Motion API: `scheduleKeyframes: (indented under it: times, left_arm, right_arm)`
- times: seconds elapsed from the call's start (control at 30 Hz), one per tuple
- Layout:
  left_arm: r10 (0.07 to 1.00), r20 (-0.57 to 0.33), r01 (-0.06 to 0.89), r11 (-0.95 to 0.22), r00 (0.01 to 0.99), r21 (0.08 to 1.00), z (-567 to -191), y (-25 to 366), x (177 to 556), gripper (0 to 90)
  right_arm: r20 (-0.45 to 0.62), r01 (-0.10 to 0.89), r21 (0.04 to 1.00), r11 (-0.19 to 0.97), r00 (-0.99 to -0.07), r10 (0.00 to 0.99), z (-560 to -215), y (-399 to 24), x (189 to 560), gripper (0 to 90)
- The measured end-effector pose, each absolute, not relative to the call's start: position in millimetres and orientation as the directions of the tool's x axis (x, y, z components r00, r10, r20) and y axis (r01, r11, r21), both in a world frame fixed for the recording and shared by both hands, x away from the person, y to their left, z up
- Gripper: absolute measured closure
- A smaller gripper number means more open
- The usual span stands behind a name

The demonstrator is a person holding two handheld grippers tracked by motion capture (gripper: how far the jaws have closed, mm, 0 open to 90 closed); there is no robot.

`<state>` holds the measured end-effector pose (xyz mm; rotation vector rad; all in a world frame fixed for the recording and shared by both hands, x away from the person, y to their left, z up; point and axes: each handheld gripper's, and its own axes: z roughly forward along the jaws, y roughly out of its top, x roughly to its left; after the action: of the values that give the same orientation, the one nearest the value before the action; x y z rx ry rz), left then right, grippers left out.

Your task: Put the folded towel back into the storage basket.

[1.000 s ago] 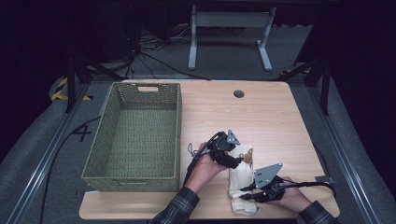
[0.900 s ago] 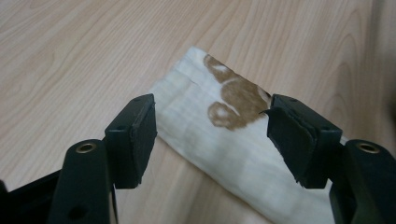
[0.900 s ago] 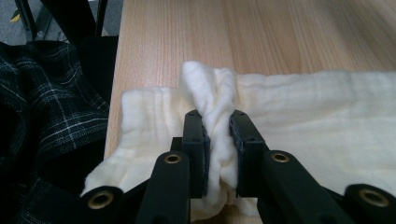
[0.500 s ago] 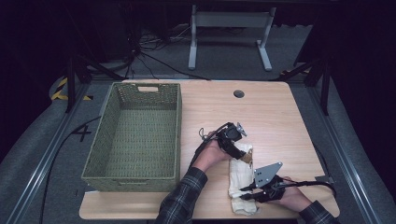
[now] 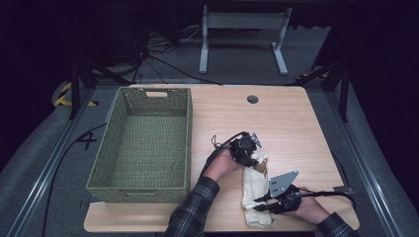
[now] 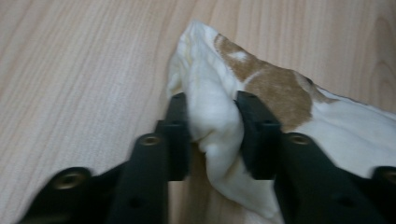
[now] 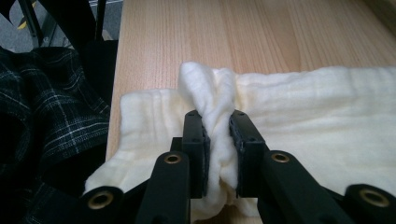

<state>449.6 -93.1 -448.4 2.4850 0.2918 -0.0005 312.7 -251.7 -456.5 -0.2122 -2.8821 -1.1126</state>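
Now left gripper (image 6: 212, 135) is just closing its jaws, pinching the cream cloth (image 5: 254, 190) at its brown-patched far end; right gripper (image 7: 217, 154) is clamping a bunched fold at the near end. Cloth is lying on the wooden table (image 5: 296, 123) beside the wicker basket (image 5: 143, 143); looks soft, light, floppy, so grab gathered folds.

Basket (image 5: 143, 143) sits on left of table (image 5: 296, 123), cloth (image 5: 254, 190) on the right near front edge, w/ basket just beside it.

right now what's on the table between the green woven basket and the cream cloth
Nothing but bare light wooden table in the high view: the stretch between the green woven basket and the cream folded cloth holds no objects.
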Motion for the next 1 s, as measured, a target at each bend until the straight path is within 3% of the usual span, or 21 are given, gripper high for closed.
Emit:
scheduleKeyframes:
  times: [0.1, 0.5, 1.0]
  left_arm:
    - [0.205, -0.06, 0.2, -0.783, 0.977, 0.589, -447.0, -92.9, 447.9, 77.9]
    - [0.238, -0.063, 0.221, -0.724, 0.969, 0.654, -414.5, -80.1, 441.8, 78.5]
    - [0.294, -0.005, 0.212, -0.679, 0.956, 0.703, -343.8, -64.1, 434.7, 78.6]
  right_arm:
    - [0.103, 0.155, 0.661, 0.734, -0.988, 0.117, -455.8, -251.1, 313.7, 79.3]
    - [0.142, 0.204, 0.694, 0.69, -0.979, 0.147, -438.0, -253.8, 324.9, 79.5]
    - [0.071, 0.17, 0.735, 0.656, -0.982, 0.175, -368.8, -247.6, 345.5, 79.4]
